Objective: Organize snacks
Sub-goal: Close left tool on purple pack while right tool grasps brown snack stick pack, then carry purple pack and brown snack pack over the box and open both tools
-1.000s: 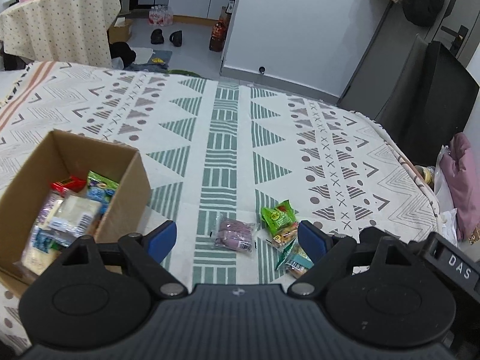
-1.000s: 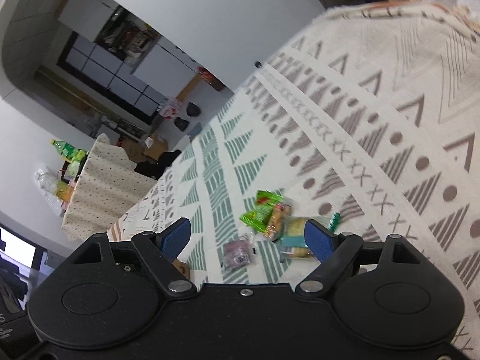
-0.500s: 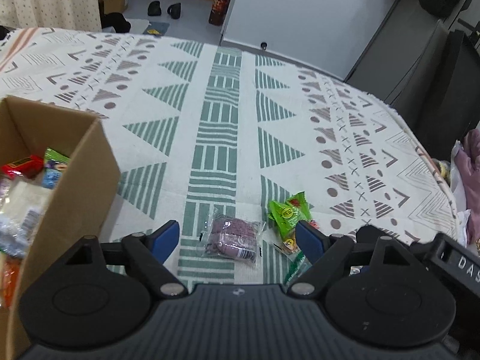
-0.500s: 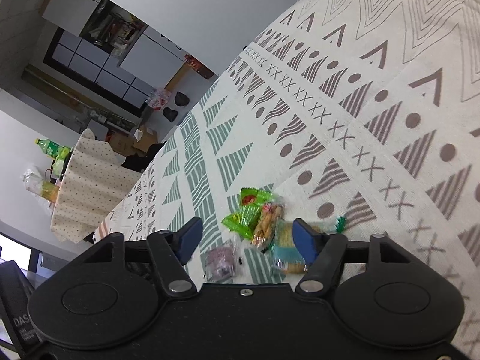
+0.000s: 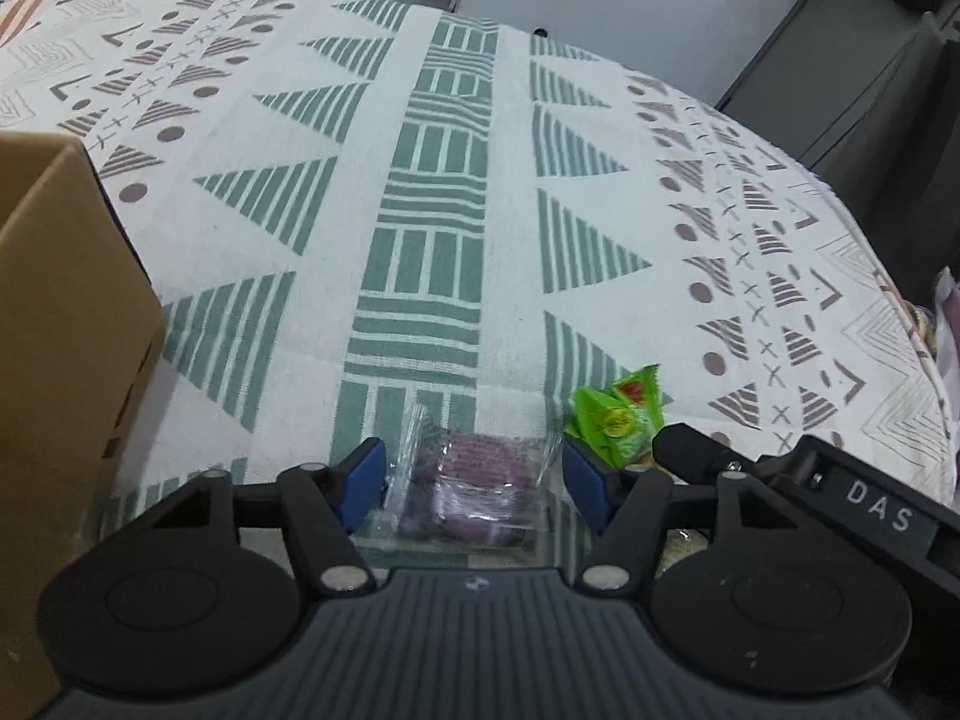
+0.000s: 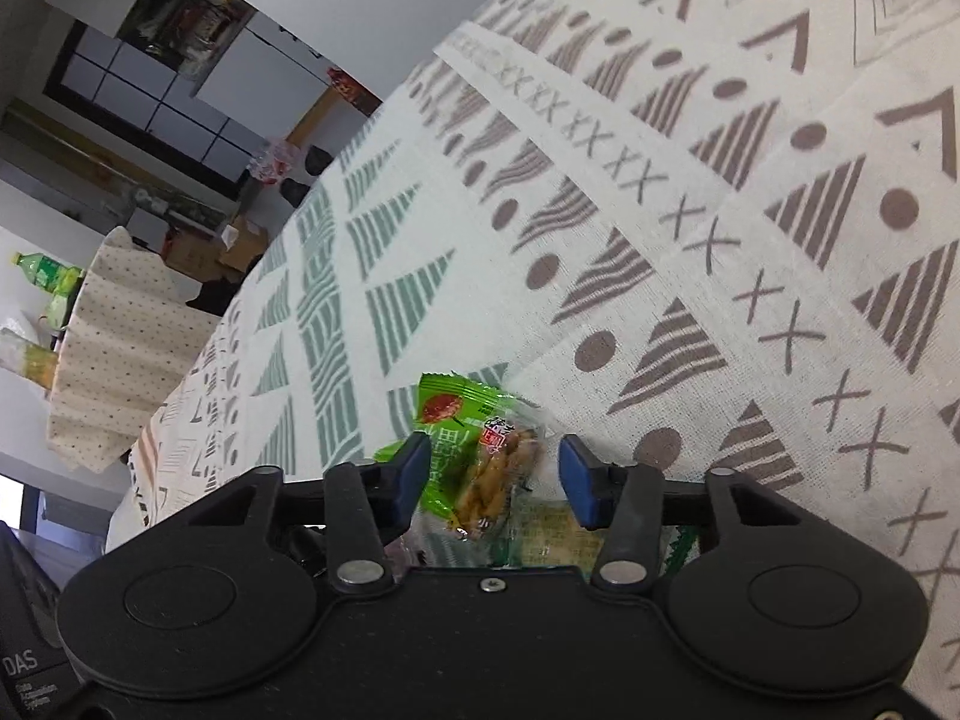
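- Snacks lie in a small cluster on my patterned cloth (image 5: 432, 228), on the bench.
- My left tool (image 5: 474, 474) sits low, fingers apart, one blue pad each side of the purple pack (image 5: 480, 480) in clear wrap; not clamped.
- Green pack (image 5: 618, 420) lies just right of the purple one.
- Box (image 5: 66, 324) stands at the left, near the left tool.
- My right tool (image 6: 495, 471) is spread wide around the green pack (image 6: 462, 414) and a clear pack of yellow sticks (image 6: 492, 480); contact unclear.
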